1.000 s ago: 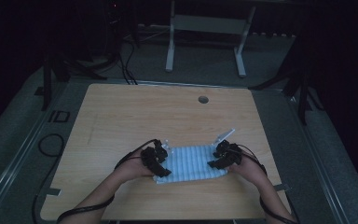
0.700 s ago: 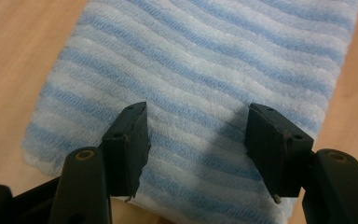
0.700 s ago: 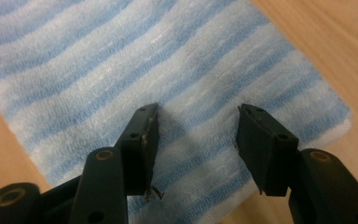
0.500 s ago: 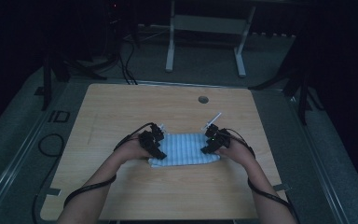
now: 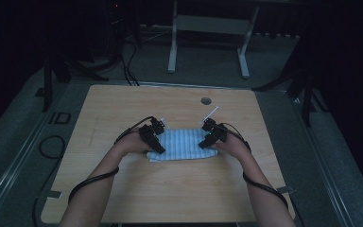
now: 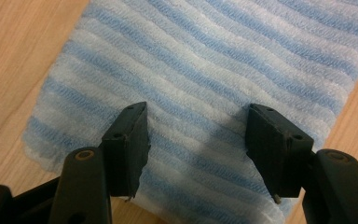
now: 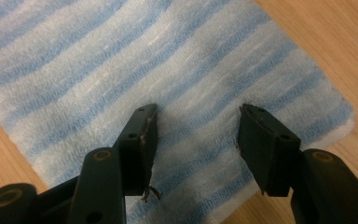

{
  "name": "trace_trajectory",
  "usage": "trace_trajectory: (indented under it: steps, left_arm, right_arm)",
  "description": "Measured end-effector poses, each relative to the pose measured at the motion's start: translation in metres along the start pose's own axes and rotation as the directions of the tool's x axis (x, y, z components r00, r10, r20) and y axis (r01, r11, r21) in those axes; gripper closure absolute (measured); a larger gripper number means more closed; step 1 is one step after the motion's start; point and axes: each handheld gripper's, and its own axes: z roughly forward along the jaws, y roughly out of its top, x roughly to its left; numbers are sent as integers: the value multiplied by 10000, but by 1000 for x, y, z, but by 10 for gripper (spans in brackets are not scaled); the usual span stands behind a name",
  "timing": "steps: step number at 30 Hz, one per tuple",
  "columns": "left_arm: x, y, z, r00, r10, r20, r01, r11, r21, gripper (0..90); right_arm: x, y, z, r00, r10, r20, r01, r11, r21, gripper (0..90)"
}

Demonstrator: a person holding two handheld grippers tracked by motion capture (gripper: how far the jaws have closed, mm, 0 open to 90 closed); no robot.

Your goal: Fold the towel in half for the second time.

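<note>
Spanning striped cloth (image 6: 205,70), parted claw (image 6: 198,140)

The blue-and-white striped cloth (image 6: 205,74) looks like soft, fuzzy, ribbed towelling with a matt nap, lying on a desk (image 5: 123,109) of smooth, pale wood-grain laminate, while the left gripper (image 6: 198,140) and right gripper (image 7: 196,140) have matt black plastic jaws.

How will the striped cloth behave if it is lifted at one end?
The striped cloth is probably floppy: it lies flat in soft folded layers on the table, so a free end would likely droop. Its fuzzy weave suggests it is light and easy to grip.
</note>
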Motion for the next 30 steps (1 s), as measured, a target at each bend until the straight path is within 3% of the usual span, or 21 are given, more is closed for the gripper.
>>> trace_trajectory:
  steps: [8,16,17,18,19,20,21,24,25,26,27,30]
  left_arm:
    - [0,-1,-5,9998,-88,-160,87,9999,-66,385]
    - [0,-10,-16,9985,-531,-121,521,9960,-724,348]
    - [-1,-12,-19,9978,-663,-50,655,9927,-1009,332]
    - [-1,-12,-19,9978,-663,-50,655,9927,-1009,305]
    - [-3,-12,-22,9966,-816,-55,803,9891,-1237,300]
    - [-3,-12,-22,9966,-816,-55,803,9891,-1237,275]
    - [-6,-13,-23,9956,-938,22,930,9841,-1510,238]
    - [-10,-13,-25,9938,-1095,-193,1042,9780,-1808,164]
    - [-14,-14,-26,9915,-1251,-360,1145,9698,-2155,152]
    - [-14,-14,-26,9915,-1251,-360,1145,9698,-2155,133]
    - [-18,-15,-27,9889,-1308,-707,1096,9624,-2485,125]
    - [-21,-17,-26,9876,-1369,-771,1123,9583,-2629,25]
  right_arm:
    - [1,-1,-2,10000,-35,31,36,10000,-71,444]
    - [4,-2,-11,9999,25,145,-19,9992,-403,369]
    - [5,-3,-17,9999,98,57,-93,9971,-757,328]
    - [5,-3,-17,9999,98,57,-93,9971,-757,328]
    - [8,-4,-23,9999,144,-75,-152,9928,-1189,262]
    - [8,-4,-23,9999,144,-75,-152,9928,-1189,262]
    - [10,-6,-27,9994,123,-311,-169,9884,-1507,168]
    - [16,-10,-28,9991,50,-416,-120,9854,-1701,140]
    - [18,-12,-28,9990,27,-445,-107,9834,-1811,139]
    - [19,-14,-27,9989,-27,-467,-62,9818,-1899,138]
    - [20,-16,-26,9985,-13,-548,-95,9807,-1955,139]
    - [22,-20,-24,9982,63,-598,-186,9783,-2065,139]
